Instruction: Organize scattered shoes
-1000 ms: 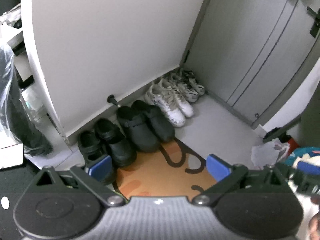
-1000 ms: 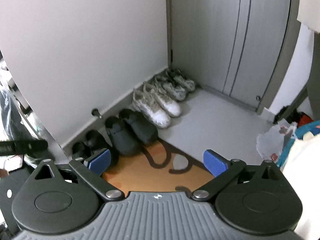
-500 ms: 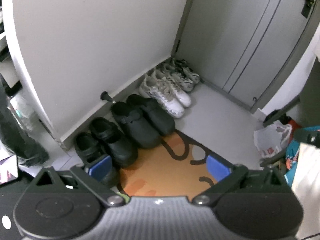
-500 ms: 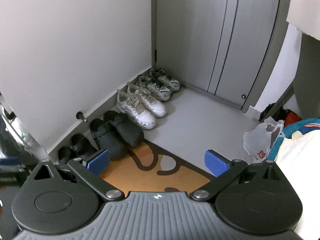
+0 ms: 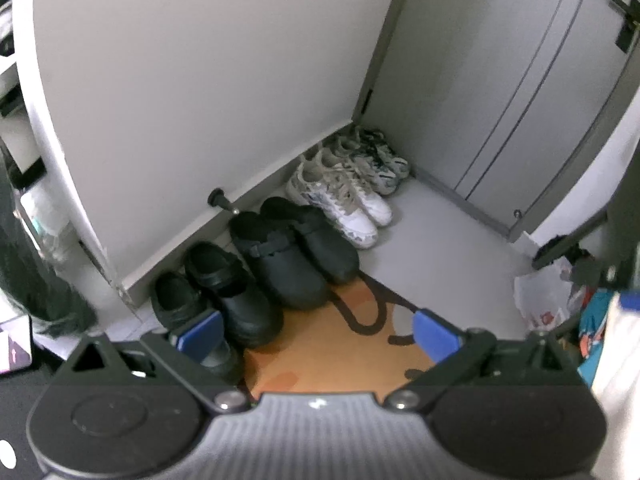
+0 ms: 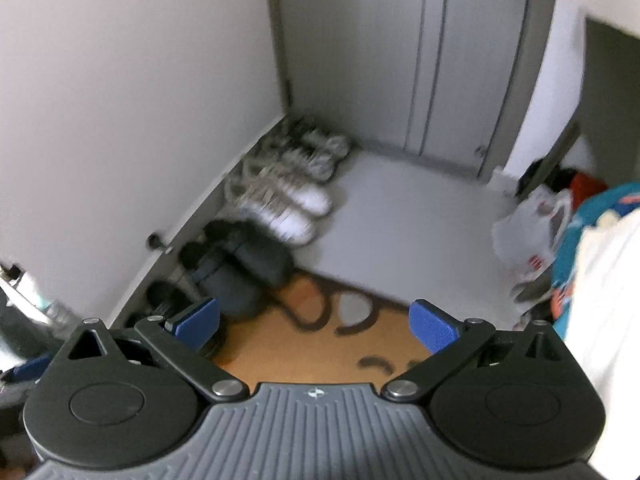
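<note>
Shoes stand in a row along the white wall. From the near end: a pair of small black clogs (image 5: 224,296), a pair of larger black clogs (image 5: 296,248), a pair of white sneakers (image 5: 340,196) and a pair of grey-white sneakers (image 5: 376,156) in the corner. The right wrist view, blurred, shows the same row: the black clogs (image 6: 240,264) and the white sneakers (image 6: 288,204). My left gripper (image 5: 316,338) is open and empty, held high above the orange mat. My right gripper (image 6: 314,324) is open and empty, also high above the mat.
An orange mat (image 5: 344,344) with dark curved lines lies in front of the clogs. A grey door (image 5: 500,80) closes the far side. A white plastic bag (image 5: 544,304) and colourful items lie at the right. A door stop (image 5: 218,200) sticks out of the wall base.
Both grippers have shifted slightly above the floor, so the view of the shoe row moves a little. The right wrist view is now blurred. The shoes have not moved.
</note>
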`<state>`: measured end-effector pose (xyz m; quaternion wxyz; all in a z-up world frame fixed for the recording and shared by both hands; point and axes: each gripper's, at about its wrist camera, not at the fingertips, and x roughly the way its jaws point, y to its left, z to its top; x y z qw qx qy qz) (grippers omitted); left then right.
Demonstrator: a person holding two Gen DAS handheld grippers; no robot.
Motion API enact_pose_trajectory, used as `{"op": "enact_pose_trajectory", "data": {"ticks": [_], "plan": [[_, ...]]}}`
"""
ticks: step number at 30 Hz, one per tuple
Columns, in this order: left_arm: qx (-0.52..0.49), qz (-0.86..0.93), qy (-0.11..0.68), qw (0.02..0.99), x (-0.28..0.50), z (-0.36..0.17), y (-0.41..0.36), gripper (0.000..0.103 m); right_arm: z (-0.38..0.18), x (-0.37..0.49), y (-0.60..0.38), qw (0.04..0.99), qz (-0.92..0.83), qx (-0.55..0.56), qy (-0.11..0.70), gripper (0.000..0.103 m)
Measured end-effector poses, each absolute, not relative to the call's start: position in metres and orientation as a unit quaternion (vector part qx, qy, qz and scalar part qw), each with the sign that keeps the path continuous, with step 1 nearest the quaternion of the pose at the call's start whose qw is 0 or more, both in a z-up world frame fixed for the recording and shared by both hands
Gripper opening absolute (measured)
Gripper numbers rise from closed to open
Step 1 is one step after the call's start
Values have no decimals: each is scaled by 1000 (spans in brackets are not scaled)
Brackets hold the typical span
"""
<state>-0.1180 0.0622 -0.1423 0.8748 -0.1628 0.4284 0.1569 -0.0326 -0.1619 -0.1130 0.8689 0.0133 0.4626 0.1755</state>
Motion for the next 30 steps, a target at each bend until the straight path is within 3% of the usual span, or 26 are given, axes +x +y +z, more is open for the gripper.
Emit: {"op": "enact_pose_trajectory", "data": {"ticks": [8,30], "plan": [[-204,173,420,867,-116,-146,73,102,-121,-45,-167,858,220,0,464,103],[-169,149,450,864,-100,-162,52,102,-152,-41,-174,856,173,-23,487,103]]}}
